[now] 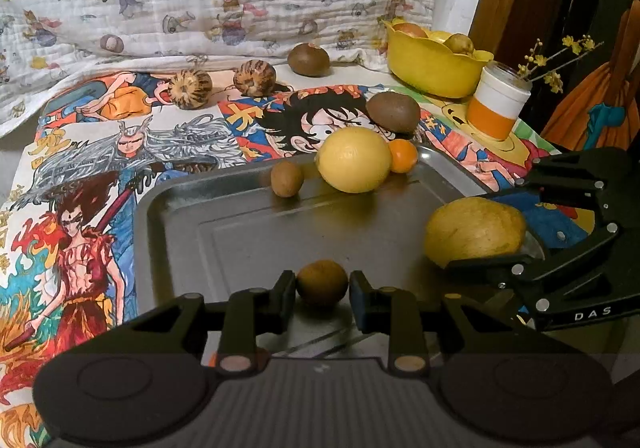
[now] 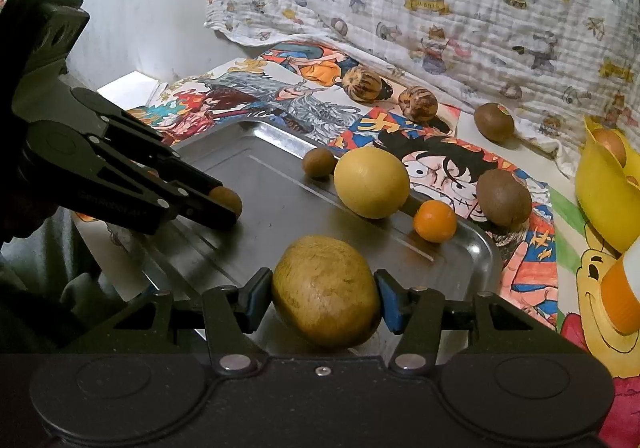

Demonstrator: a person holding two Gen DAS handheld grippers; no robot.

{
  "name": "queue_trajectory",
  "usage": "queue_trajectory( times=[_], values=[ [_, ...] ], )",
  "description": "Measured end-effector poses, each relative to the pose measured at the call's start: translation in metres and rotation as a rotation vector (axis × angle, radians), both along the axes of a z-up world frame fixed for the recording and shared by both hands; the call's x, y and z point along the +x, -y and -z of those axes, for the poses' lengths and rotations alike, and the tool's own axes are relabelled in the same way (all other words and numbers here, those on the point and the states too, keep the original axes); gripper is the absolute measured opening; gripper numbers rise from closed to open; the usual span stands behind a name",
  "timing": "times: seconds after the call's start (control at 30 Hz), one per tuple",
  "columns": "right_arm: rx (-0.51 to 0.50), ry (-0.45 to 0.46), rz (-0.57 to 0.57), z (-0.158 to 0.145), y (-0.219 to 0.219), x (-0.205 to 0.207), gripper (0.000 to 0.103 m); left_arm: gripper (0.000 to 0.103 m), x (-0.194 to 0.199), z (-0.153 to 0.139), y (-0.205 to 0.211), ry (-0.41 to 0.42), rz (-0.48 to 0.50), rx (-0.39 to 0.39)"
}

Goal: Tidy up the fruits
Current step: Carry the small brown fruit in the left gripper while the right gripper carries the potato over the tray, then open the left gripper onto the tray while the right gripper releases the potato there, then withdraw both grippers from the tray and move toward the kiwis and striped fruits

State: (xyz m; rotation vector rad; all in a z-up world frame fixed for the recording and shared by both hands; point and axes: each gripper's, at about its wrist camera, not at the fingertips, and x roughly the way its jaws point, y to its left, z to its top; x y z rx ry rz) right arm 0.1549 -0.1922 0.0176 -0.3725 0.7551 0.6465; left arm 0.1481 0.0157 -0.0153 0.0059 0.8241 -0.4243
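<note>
Left wrist view: left gripper [image 1: 322,283] clamps a small brown round fruit [image 1: 322,282] over the metal tray [image 1: 180,232]; right gripper [image 2: 325,290] clasps a large yellow-brown fruit [image 2: 326,290].

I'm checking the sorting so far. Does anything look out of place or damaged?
Nothing looks damaged or spilled. Four fruits still lie off the metal tray: two striped ones and two kiwis.

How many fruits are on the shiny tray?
5: a big yellow one, a small orange one and a small brown one at the far edge, plus one in each gripper.
</note>
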Motion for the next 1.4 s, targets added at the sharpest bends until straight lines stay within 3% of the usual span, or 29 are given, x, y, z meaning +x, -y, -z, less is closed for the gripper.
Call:
queue_trajectory(
  times=[0.23,0.53,0.67,0.8,1.03,1.4],
  values=[
    [0.0,0.003,0.003,-0.001,0.002,-0.002,0.057,0.035,-0.002,-0.002,0.0,0.006,-0.004,-0.002],
    [0.038,-0.007,0.044,-0.01,0.022,-0.006,0.065,0.065,-0.011,-0.014,0.003,0.042,0.001,0.01],
    [0.052,-0.009,0.051,-0.017,0.031,-0.012,0.08,0.084,-0.016,-0.02,0.004,0.062,0.011,0.028],
    [0.056,-0.005,0.043,-0.025,0.037,-0.019,0.093,0.095,-0.023,-0.026,0.003,0.083,0.03,0.05],
    [-0.002,-0.003,0.023,-0.032,0.039,-0.032,0.1,0.1,-0.038,-0.028,-0.003,0.094,0.05,0.095],
    [-0.163,0.005,-0.002,-0.037,0.044,-0.041,0.102,0.101,-0.057,-0.024,-0.017,0.077,0.059,0.188]
  ],
)
